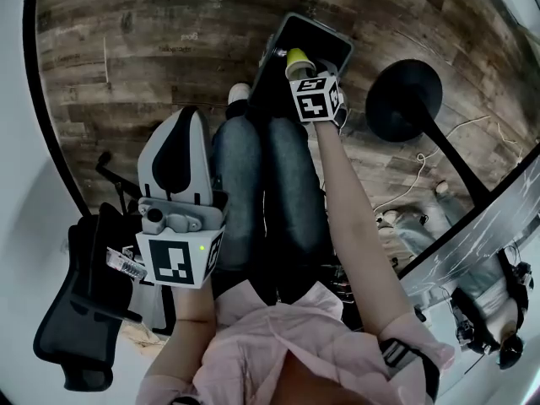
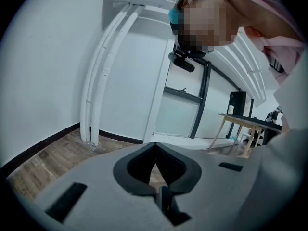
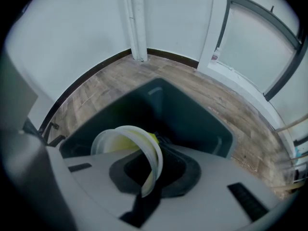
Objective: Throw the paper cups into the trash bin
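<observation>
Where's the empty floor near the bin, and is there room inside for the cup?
Bare wood floor lies left of the trash bin, up to the white wall. The bin's inside looks empty. Crowded: right, round black base and cables; lower left, black chair.

The floor (image 1: 152,49) is wood-look plank, brown-grey. The walls (image 2: 48,57) are plain white with a dark baseboard (image 2: 38,146). Two white pipes (image 2: 91,114) run up one wall, near a dark-framed glass partition (image 2: 180,112). A black office chair (image 1: 76,310) and a round black pedestal base (image 1: 403,98) stand on the floor.
</observation>
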{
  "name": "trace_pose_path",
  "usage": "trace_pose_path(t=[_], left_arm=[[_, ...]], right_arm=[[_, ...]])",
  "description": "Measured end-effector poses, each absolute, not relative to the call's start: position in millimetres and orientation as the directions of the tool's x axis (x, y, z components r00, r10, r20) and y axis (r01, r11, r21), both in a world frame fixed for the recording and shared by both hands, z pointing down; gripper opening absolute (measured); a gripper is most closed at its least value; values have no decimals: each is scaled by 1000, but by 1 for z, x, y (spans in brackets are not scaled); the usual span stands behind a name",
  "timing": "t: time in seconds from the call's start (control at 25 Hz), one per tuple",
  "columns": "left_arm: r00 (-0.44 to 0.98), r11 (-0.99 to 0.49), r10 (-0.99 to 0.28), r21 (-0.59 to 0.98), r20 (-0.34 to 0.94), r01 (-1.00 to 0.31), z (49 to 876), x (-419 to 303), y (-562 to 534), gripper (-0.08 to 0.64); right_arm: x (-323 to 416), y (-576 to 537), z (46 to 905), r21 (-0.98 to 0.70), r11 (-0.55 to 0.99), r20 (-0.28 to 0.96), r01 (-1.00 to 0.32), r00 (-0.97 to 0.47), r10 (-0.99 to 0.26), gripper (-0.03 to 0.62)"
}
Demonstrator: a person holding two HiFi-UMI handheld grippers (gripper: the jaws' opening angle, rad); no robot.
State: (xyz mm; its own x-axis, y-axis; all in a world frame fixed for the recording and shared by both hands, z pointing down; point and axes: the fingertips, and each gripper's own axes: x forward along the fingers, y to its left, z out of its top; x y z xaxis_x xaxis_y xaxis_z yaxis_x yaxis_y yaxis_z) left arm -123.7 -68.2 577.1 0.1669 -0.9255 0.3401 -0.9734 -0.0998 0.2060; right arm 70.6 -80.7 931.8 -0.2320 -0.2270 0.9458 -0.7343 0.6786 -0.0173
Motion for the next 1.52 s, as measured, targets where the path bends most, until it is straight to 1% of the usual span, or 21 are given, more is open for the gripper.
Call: trace_pose_path(t=[0.28,1.28,1.52], left_arm=[[165,-98,-929,211,331,-973,578,-126,-70,15],[166,-102,-933,207,318,-973,574,-120,-69,15],[163,-99,-934,207,318,-973,571,-123,-70,15]], right_arm=[[67,-74,935,6,733,952,-680,-221,-213,40],[67,-72,934,11,747,948,-664,-232,-220,41],[69,-68,935,1,742,956,-670,-217,-198,41]])
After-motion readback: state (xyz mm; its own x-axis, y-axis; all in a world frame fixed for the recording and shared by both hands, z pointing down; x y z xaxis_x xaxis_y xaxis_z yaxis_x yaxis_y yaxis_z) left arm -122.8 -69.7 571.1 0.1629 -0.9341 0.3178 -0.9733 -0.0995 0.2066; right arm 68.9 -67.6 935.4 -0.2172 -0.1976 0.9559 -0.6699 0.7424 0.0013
